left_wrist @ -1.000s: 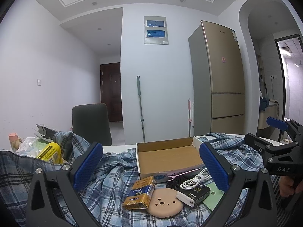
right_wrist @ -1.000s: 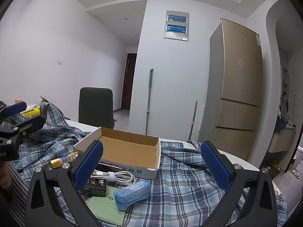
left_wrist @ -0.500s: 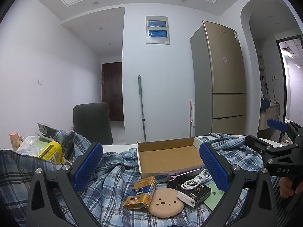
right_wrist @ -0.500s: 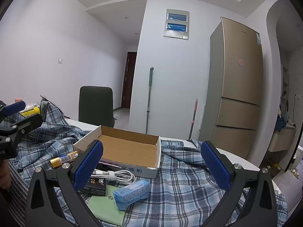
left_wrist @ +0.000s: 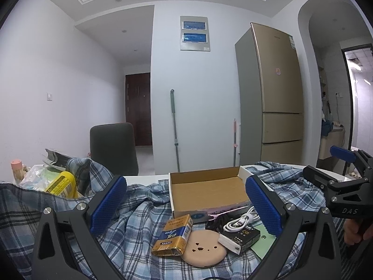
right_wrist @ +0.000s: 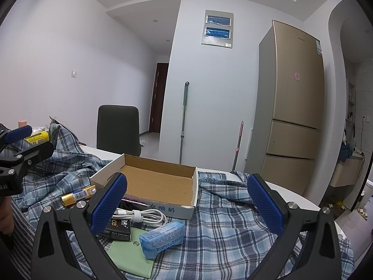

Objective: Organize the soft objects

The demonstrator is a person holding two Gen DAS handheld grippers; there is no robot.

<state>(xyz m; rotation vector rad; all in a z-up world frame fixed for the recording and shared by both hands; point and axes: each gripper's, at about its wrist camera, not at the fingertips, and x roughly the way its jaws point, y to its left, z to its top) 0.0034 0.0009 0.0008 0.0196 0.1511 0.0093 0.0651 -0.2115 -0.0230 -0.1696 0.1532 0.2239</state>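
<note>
A blue plaid shirt (left_wrist: 144, 212) lies spread over the table, also in the right wrist view (right_wrist: 228, 224). On it sits an open cardboard box (left_wrist: 207, 189), empty (right_wrist: 158, 182). In front lie a gold packet (left_wrist: 173, 235), a round tan pad (left_wrist: 204, 248), a white cable (left_wrist: 240, 221), a black box (left_wrist: 242, 236), a green pouch (right_wrist: 130, 254) and a blue tissue pack (right_wrist: 162, 238). My left gripper (left_wrist: 185, 207) is open and empty above the shirt. My right gripper (right_wrist: 186, 206) is open and empty; it shows at the right (left_wrist: 342, 182).
A yellow bottle (left_wrist: 61, 184) and bagged clutter sit at the left under the shirt's raised edge. A dark chair (left_wrist: 113, 149) stands behind the table. A fridge (left_wrist: 272, 98) and two mop handles stand by the far wall.
</note>
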